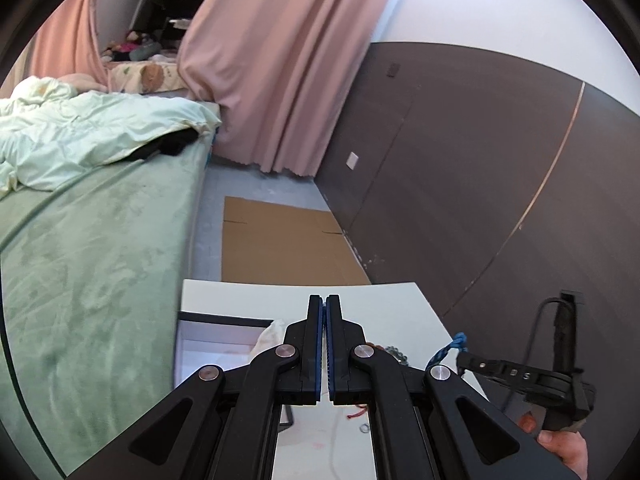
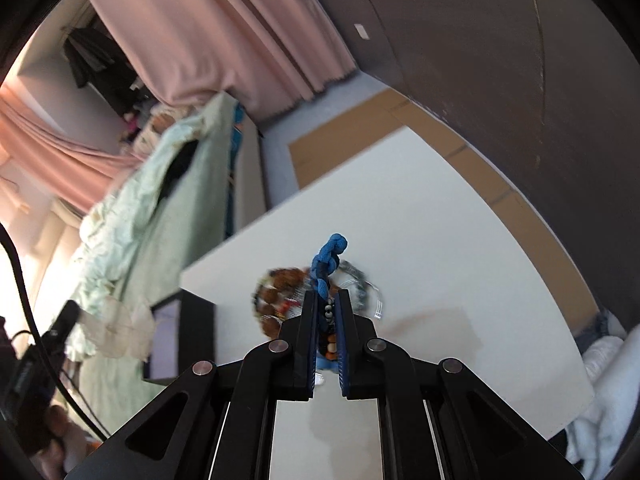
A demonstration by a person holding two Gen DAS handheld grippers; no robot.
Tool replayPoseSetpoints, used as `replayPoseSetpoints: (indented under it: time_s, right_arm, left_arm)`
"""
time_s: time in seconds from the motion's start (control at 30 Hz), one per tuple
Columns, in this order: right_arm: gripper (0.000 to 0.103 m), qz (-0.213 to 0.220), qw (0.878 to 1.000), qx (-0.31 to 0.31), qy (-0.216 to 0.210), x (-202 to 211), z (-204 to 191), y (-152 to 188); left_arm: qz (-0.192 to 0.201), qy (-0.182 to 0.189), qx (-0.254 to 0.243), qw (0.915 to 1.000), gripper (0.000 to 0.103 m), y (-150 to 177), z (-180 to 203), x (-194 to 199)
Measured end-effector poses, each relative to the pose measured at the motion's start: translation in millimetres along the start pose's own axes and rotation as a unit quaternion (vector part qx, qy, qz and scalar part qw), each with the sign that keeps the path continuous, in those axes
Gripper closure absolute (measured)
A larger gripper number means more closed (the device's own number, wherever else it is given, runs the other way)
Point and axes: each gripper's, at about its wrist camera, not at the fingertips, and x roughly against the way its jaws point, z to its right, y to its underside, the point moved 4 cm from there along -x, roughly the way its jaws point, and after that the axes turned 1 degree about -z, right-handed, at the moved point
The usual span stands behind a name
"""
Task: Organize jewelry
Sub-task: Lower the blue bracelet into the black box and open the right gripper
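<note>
My right gripper (image 2: 325, 300) is shut on a blue braided cord bracelet (image 2: 330, 254) with black, white and orange beads, held above the white table (image 2: 440, 248). Its knotted blue end sticks up past the fingertips. Below it lies a blurred pile of jewelry: a brown beaded bracelet (image 2: 274, 292) and a grey bead strand (image 2: 360, 284). My left gripper (image 1: 324, 304) is shut and empty over the table (image 1: 380, 304). The right gripper with the blue cord (image 1: 450, 350) shows at the right of the left wrist view. A black-rimmed open box (image 1: 216, 336) sits left of my left gripper.
The box also shows in the right wrist view (image 2: 180, 332) with a pale cloth pouch (image 2: 120, 332) at its edge. A green bed (image 1: 92, 248) lies left of the table. Flat cardboard (image 1: 280, 240) lies on the floor beyond. A dark wall (image 1: 460, 180) stands at right.
</note>
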Motion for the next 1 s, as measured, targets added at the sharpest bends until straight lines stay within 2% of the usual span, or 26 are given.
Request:
replayPoseSetpoints:
  time_s: [0.2,0.27,0.3,0.33,0.37,0.4,0.43,0.5,0.53,0.77,0.9,0.97,1.0]
  right_arm:
    - [0.093,0.001,0.999,0.014,-0.035,-8,-33,6]
    - [0.093,-0.004,0.998,0.025,-0.051,-12,-43,9]
    - [0.093,-0.006,0.998,0.031,-0.059,-14,-50,9]
    - [0.093,-0.008,0.997,0.040,-0.067,-17,-60,9]
    - [0.093,-0.009,0.996,0.049,-0.077,-18,-70,9]
    - [0.093,-0.009,0.994,0.060,-0.088,-20,-82,9]
    - [0.093,-0.010,0.993,0.069,-0.096,-21,-89,11]
    - [0.093,-0.014,0.990,0.086,-0.114,-26,-106,14]
    - [0.093,-0.018,0.988,0.094,-0.122,-29,-114,16]
    - [0.093,-0.059,0.977,0.131,-0.161,-51,-159,30]
    - [0.093,-0.054,0.966,0.138,-0.214,-60,-180,36]
    - [0.084,-0.069,0.964,0.146,-0.209,-72,-184,44]
    - [0.060,-0.091,0.966,0.143,-0.197,-81,-181,49]
  left_arm:
    - [0.002,-0.029,0.032,0.9990,0.102,0,-22,-4]
    - [-0.014,-0.040,0.061,0.9972,0.099,1,-35,-10]
    - [-0.035,-0.040,0.085,0.9949,0.092,2,-44,-16]
    - [-0.045,-0.037,0.099,0.9934,0.077,3,-49,-18]
    - [-0.053,-0.032,0.118,0.9911,0.066,3,-55,-19]
    - [-0.050,-0.030,0.132,0.9895,0.044,3,-61,-17]
    - [-0.032,-0.035,0.146,0.9882,0.030,1,-67,-10]
    - [-0.003,-0.047,0.151,0.9875,0.020,-3,-74,3]
    - [0.009,-0.053,0.149,0.9874,0.017,-6,-79,10]
    - [0.030,-0.069,0.172,0.9823,0.017,-12,-103,33]
    - [0.034,-0.069,0.185,0.9798,0.017,-12,-110,37]
    - [0.031,-0.071,0.183,0.9801,0.017,-11,-110,37]
    - [0.029,-0.071,0.180,0.9806,0.017,-10,-109,37]
